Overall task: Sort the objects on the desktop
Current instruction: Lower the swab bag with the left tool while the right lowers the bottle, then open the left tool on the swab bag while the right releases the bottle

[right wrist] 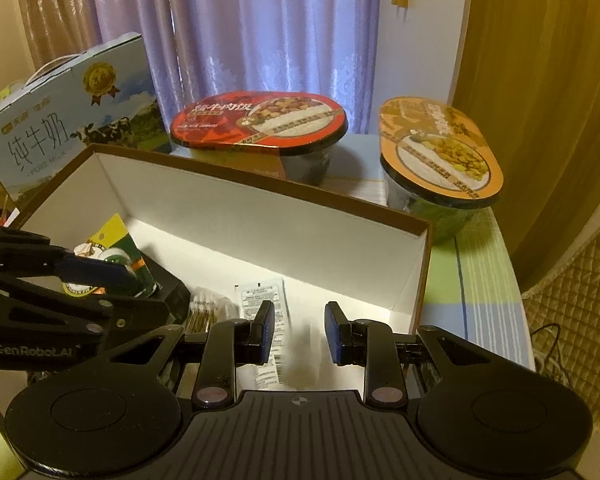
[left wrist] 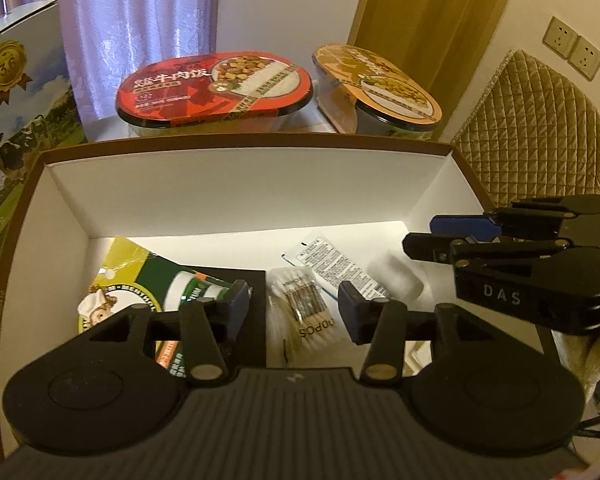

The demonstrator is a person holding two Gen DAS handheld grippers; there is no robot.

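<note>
Left tongs (left wrist: 294, 306) part-open, empty, over the clear cotton-swab packet (left wrist: 300, 312) on the white cardboard box (left wrist: 236, 196) floor (apparently just deposited); right tongs (right wrist: 300, 332) near-closed, holding nothing.

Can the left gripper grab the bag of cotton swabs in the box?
Probably yes. The left gripper hangs open over the cotton swab bag, which lies flat on the floor of the box with nothing on top. The right gripper sits off to the side, not blocking.
</note>
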